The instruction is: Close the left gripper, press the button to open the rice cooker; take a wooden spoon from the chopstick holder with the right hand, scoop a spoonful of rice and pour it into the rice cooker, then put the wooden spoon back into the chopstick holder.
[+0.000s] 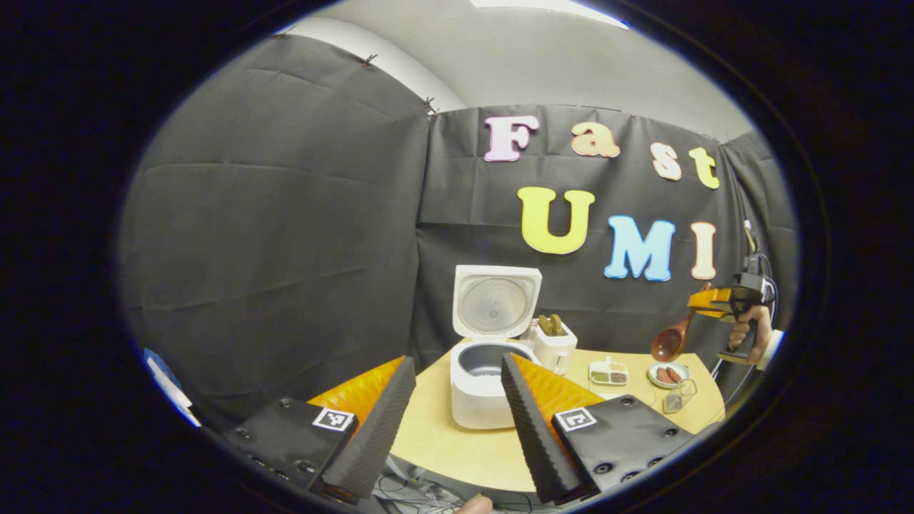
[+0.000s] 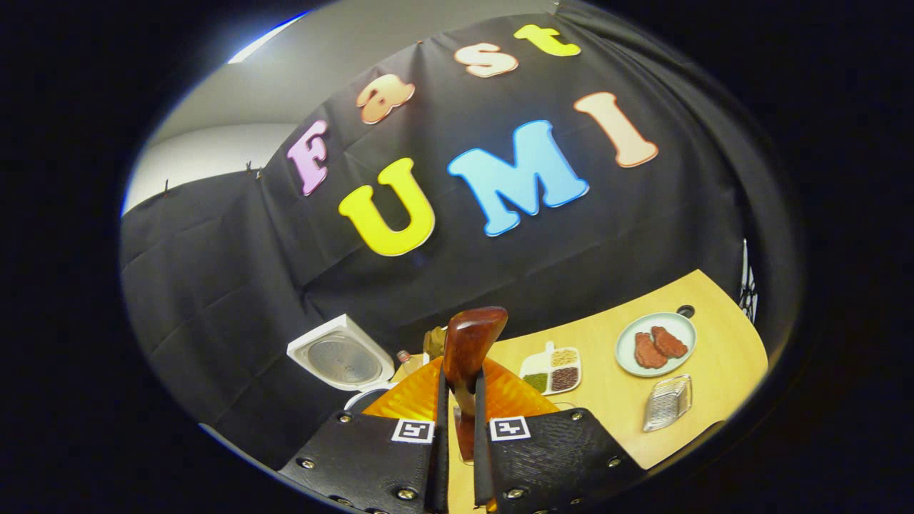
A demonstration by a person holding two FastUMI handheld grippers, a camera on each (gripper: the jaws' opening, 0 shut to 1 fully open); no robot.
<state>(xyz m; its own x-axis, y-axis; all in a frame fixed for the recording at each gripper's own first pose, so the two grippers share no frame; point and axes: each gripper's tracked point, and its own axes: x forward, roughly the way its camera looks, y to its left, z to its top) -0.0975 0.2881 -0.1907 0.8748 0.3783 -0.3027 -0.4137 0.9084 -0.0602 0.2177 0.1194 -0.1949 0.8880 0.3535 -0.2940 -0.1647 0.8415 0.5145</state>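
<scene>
- Left gripper view: left gripper (image 1: 457, 421) released, fingers spread; rice cooker (image 1: 485, 371) stands lid-up on the tabletop (image 1: 457, 442).
- Right gripper (image 2: 457, 428) is grasping the wooden spoon (image 2: 468, 343), raised above the tabletop.

The left claw (image 1: 457, 421) hangs low with its fingers spread wide apart. The right claw (image 2: 457, 421), held aloft by a hand (image 1: 751, 334), has its fingers nearly together.

The rice cooker (image 1: 480, 389) is white, with a dark grey inner pot (image 1: 493, 359) and a pale silvery disc under its raised lid (image 1: 495, 305). The wooden spoon (image 2: 468, 344) is glossy reddish-brown. The chopstick holder (image 1: 555, 348) is white. The worktop (image 1: 457, 446) is light yellowish wood. A pale green plate (image 2: 655, 344) carries reddish-brown pieces.
</scene>
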